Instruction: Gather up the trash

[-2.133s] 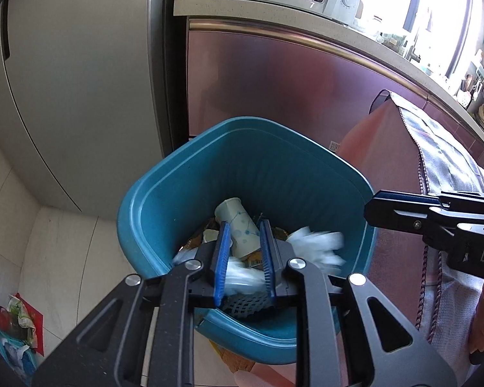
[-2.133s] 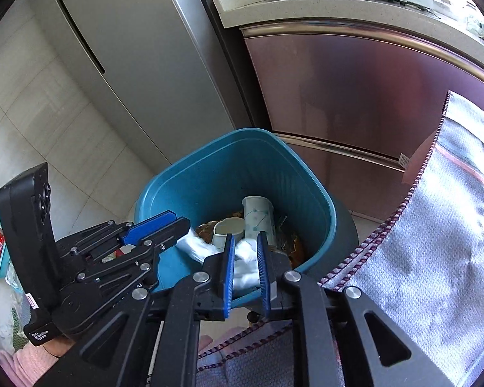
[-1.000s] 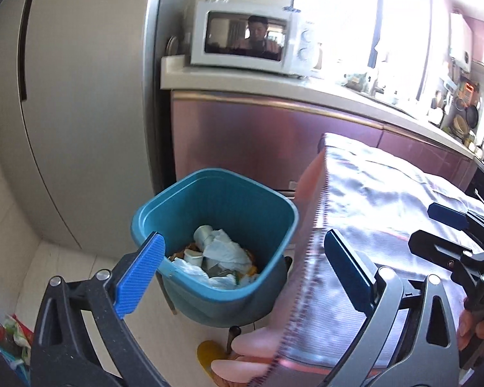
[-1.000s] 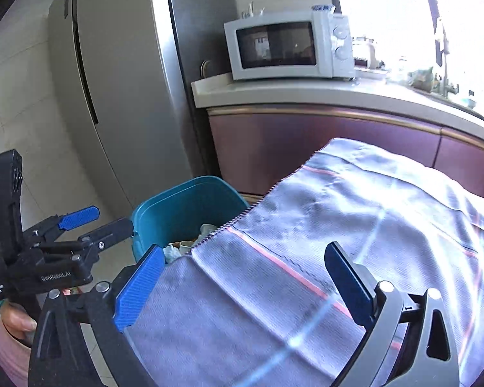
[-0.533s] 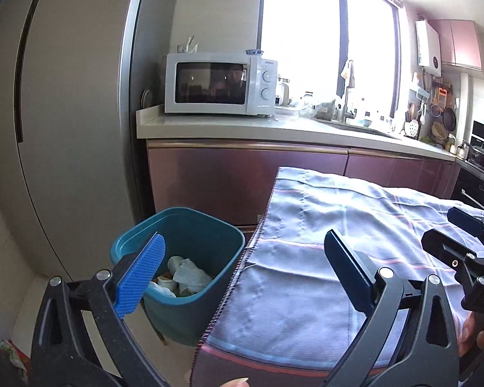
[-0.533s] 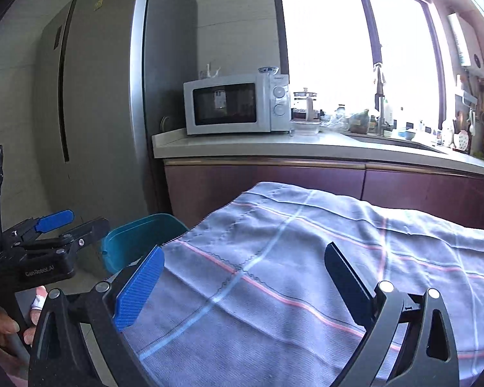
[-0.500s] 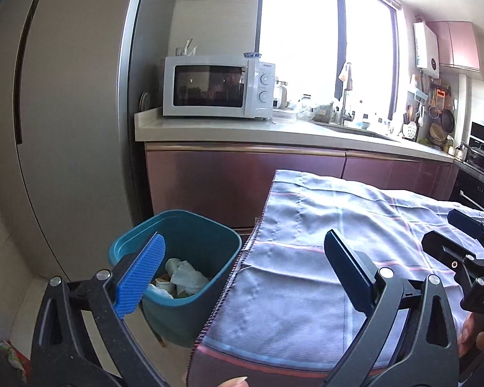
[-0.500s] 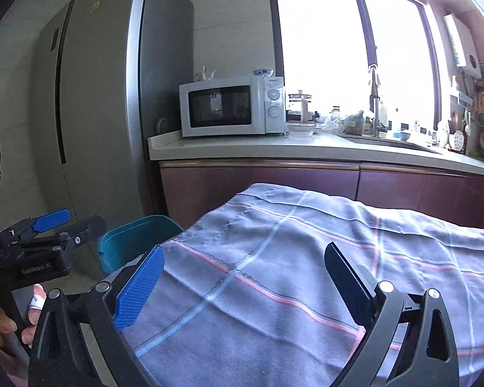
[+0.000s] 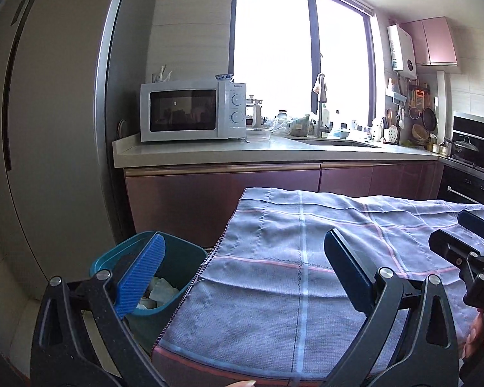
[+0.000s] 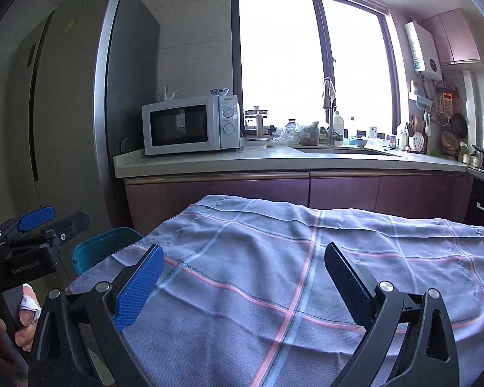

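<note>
Both grippers have pulled up and back from the teal bin (image 9: 174,267) since two seconds ago; trash that was pinched over it now lies inside. Left gripper (image 9: 242,277) spread wide, nothing between its fingers. Right gripper (image 10: 242,279) likewise spread and empty. Crumpled white paper (image 9: 159,292) visible low in the bin, partly hidden behind the left gripper's blue finger pad (image 9: 142,272); other contents too hidden to make out. Bin stands on the floor, against the maroon cabinets (image 9: 190,200). Just right of the bin, a checked grey-lilac cloth (image 9: 290,274) drapes over a surface and covers the bin's near rim in the right wrist view. Above the bin, a white microwave (image 9: 192,111) on the counter. Left of the bin, a tall grey fridge (image 9: 51,129).
</note>
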Demonstrator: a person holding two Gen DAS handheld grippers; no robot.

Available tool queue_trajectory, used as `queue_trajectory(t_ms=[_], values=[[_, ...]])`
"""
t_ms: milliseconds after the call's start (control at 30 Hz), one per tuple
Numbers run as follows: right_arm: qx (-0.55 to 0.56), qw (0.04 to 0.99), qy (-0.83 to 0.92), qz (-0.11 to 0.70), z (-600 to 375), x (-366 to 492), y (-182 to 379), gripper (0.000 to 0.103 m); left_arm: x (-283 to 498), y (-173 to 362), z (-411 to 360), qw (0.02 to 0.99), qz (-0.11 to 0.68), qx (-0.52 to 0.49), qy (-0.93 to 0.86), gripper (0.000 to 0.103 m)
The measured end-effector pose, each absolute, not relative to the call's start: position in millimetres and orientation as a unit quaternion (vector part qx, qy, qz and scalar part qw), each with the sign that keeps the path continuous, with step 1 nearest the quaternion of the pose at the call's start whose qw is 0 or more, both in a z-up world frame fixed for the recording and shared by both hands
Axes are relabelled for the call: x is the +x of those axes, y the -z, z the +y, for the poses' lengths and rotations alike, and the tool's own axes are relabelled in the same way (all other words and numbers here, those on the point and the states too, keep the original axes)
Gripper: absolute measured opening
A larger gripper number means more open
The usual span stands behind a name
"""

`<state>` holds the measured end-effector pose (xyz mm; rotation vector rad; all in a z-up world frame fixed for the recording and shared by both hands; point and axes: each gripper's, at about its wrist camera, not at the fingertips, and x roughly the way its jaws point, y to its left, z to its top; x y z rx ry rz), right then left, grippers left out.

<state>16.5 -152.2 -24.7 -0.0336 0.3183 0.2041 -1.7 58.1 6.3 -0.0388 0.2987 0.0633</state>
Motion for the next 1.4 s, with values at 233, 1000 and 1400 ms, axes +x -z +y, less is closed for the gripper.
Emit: queue_trajectory(t_ms=[233, 1000, 1400], values=[[-0.010, 0.985, -0.089, 0.145, -163, 5, 21, 0.096, -6, -6, 48, 0.990, 0.139, -0.015, -0.030, 0.097], [-0.001, 0.986, -0.083, 0.146, -175, 2, 18, 0.096, -4, -5, 39, 0.992, 0.123, -0.004, -0.020, 0.097], [0.000, 0.986, -0.084, 0.147, -174, 5, 19, 0.096, -5, -6, 39, 0.993, 0.119, -0.006, -0.021, 0.097]])
